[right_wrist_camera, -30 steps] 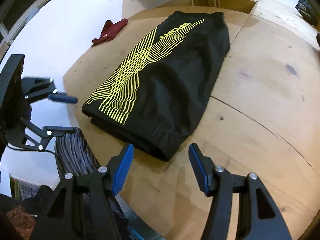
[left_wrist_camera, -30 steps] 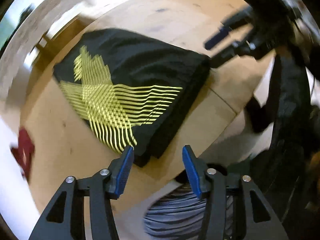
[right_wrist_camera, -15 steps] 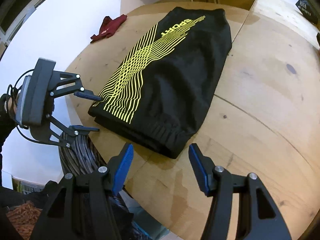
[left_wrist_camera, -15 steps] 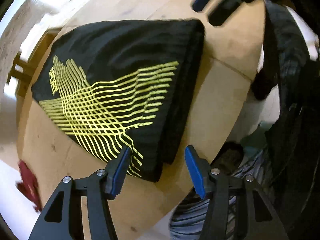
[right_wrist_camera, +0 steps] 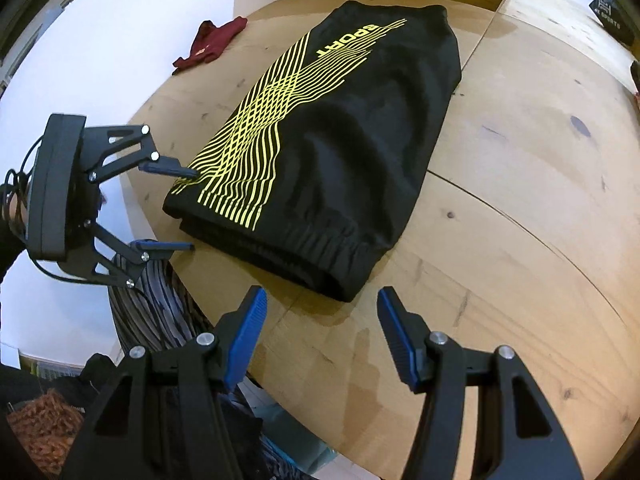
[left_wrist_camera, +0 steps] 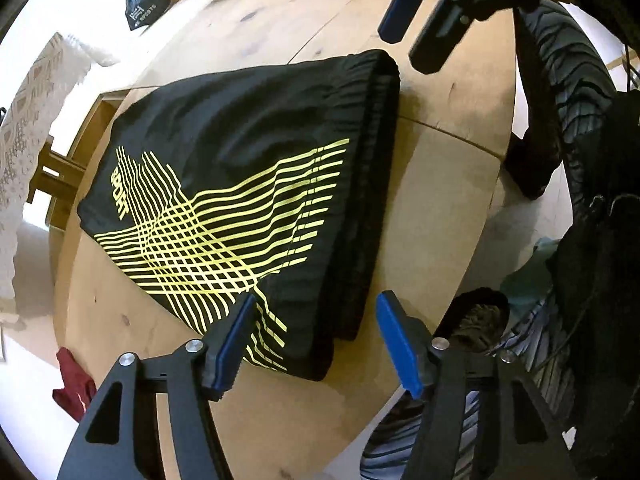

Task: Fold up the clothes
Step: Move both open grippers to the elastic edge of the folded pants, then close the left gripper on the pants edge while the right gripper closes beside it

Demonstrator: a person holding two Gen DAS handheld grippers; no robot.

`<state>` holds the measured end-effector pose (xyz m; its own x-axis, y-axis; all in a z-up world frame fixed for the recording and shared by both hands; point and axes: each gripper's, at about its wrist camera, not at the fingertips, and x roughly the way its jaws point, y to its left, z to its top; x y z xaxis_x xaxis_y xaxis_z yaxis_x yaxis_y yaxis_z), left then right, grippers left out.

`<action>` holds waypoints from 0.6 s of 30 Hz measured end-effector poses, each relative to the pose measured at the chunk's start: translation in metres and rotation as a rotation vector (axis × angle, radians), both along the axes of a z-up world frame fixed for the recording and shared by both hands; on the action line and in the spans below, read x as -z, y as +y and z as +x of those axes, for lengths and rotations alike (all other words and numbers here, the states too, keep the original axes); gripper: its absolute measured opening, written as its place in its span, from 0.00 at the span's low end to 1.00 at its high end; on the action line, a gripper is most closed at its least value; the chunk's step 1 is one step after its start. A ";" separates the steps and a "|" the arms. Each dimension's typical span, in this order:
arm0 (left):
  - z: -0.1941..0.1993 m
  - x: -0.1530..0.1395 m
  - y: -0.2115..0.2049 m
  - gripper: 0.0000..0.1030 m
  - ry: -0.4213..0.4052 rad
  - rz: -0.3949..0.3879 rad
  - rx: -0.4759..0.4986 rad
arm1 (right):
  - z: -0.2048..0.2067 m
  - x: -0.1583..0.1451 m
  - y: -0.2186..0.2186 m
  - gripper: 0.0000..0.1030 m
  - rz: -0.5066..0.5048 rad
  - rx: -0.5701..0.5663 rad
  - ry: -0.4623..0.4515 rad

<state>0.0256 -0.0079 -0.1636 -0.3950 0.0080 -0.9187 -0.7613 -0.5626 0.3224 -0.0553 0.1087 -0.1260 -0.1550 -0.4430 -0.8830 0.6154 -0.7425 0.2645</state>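
A black garment (left_wrist_camera: 256,152) with yellow wavy lines and the word "SPORT" lies folded into a long flat stack on the round wooden table (left_wrist_camera: 440,184), its elastic waistband end toward the table's near edge.

The left gripper (left_wrist_camera: 316,336) points down over the near corner of that stack. Its jaws are opening. In the left wrist view one blue pad (left_wrist_camera: 234,340) overlaps the yellow-printed corner of the cloth and the other stands over bare wood just beside the waistband edge, so the corner sits between the jaws, but neither pad presses on it. From the right wrist view, the same gripper (right_wrist_camera: 180,208) reaches in from the left, one fingertip at the printed edge of the garment (right_wrist_camera: 320,152) and the other near the table's rim, apart from the cloth.

The right gripper (right_wrist_camera: 320,332) hovers over bare table (right_wrist_camera: 520,240) in front of the waistband end — its jaws stand apart with nothing between them, and the garment's corner lies just beyond the fingertips, not touching them.

A dark red cloth (right_wrist_camera: 212,46) lies on the white floor beyond the table, well apart from the garment. A small black bag (left_wrist_camera: 144,8) rests at the far side of the table.
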 end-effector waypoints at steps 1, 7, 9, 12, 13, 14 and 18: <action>0.000 0.000 0.001 0.63 0.000 0.005 -0.004 | 0.002 0.000 0.000 0.55 0.007 -0.006 0.010; -0.002 0.001 -0.003 0.34 -0.048 0.051 -0.013 | 0.006 -0.004 -0.007 0.55 0.053 -0.025 0.097; -0.004 0.001 -0.005 0.30 -0.069 0.072 -0.026 | 0.004 -0.003 -0.013 0.55 0.077 -0.029 0.122; -0.004 -0.001 -0.007 0.25 -0.082 0.089 -0.027 | 0.005 0.000 -0.022 0.55 0.105 -0.061 0.153; -0.003 -0.002 -0.008 0.24 -0.080 0.092 -0.026 | 0.006 0.002 -0.025 0.55 0.107 -0.079 0.165; -0.003 -0.003 -0.008 0.22 -0.080 0.096 -0.027 | 0.008 0.003 -0.027 0.55 0.106 -0.098 0.178; -0.004 -0.006 -0.013 0.20 -0.087 0.123 -0.040 | 0.010 0.009 -0.032 0.55 0.073 -0.147 0.213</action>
<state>0.0213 -0.0205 -0.1580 -0.3159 0.1086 -0.9426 -0.7596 -0.6242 0.1826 -0.0452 0.0765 -0.1348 -0.2796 -0.4105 -0.8680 0.7538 -0.6538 0.0664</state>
